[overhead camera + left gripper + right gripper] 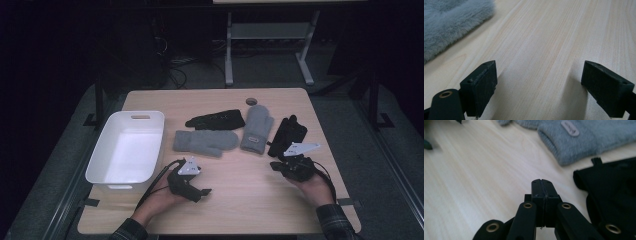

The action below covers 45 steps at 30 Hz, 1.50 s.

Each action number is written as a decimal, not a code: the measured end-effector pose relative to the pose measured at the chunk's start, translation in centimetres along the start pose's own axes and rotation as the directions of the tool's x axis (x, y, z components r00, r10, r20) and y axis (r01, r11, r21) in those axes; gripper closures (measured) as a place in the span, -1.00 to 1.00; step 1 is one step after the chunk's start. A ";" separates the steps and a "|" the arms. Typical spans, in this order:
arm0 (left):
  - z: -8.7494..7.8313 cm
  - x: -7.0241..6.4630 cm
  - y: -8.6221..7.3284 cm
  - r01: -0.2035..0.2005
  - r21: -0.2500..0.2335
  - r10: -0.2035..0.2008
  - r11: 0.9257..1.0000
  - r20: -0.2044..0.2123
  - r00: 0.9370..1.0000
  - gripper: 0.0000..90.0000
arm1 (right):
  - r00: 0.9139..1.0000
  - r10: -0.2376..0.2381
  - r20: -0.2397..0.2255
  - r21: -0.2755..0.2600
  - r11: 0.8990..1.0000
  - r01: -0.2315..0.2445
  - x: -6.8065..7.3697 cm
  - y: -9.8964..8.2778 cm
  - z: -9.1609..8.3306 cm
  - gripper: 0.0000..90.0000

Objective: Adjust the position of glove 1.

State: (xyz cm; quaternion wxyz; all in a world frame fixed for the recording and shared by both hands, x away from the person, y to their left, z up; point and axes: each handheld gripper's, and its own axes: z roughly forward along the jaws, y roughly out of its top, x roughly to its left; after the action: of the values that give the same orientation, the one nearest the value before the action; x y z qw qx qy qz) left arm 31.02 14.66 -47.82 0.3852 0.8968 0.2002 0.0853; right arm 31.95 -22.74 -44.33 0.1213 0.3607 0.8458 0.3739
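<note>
A dim lab or workshop. Beyond the wooden table (220,100), loose cables (175,65) trail over grey carpet beside a white desk frame (270,45).

Grey mitten (205,142) flat beside black glove (286,135).

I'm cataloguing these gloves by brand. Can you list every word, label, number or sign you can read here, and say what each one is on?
No text can be read.
Small oval patch on the grey mitten nearest the right gripper: it bears a mark, too blurred to read.
Black gloves, white bin, table: no writing shows on them.
</note>
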 end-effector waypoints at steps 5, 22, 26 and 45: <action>0.0 0.0 0.0 0.001 0.002 -0.001 1.000 0.000 1.000 -0.72 | 1.000 -0.013 -0.003 -0.011 1.000 0.013 -0.4 1.1 0.8 1.00; -0.1 0.0 0.0 -0.001 0.009 0.001 1.000 0.004 1.000 -0.72 | 1.000 -0.009 -0.004 -0.039 0.999 0.009 -2.9 5.7 4.9 1.00; -0.1 0.0 0.0 -0.001 0.007 0.001 1.000 0.002 1.000 -0.72 | 1.000 -0.007 0.005 -0.055 0.998 0.007 -3.5 6.4 5.6 1.00; -0.1 -0.1 0.0 0.005 0.011 -0.005 1.000 -0.001 1.000 -0.72 | 0.999 0.030 0.045 -0.044 0.999 -0.028 -5.2 7.8 8.7 1.00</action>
State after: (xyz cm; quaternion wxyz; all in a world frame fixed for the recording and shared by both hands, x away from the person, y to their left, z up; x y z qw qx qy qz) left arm 30.91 14.74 -47.74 0.3804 0.8983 0.2033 0.0838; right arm 43.80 -18.04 -45.10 0.1429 0.3788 0.8292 0.3854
